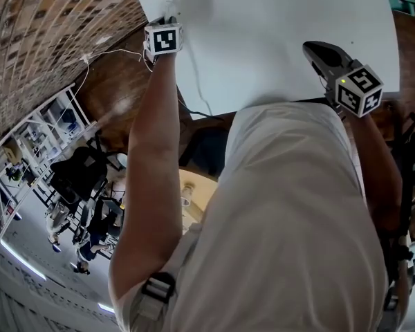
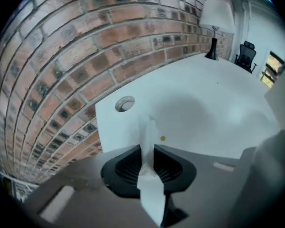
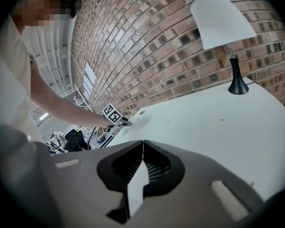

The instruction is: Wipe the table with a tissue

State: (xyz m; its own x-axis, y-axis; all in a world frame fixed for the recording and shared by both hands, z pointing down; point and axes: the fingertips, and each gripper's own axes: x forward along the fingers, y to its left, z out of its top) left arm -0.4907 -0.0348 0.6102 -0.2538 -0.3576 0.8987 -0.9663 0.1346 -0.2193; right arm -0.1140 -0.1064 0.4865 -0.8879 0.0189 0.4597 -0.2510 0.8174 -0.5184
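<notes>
**The left tool holds a white tissue at the corner of the desk.**

Its jaws are nearly together, clamped on the tissue, which sticks up past the tips and trails down behind them. The upper end reaches over the white desk just beside a round hole; whether it touches the surface cannot be told. The right tool hangs over the desk's near edge, well apart, with its jaws pressed together and nothing between them. A white-shaded lamp stands at the far side by the brick wall.
</notes>
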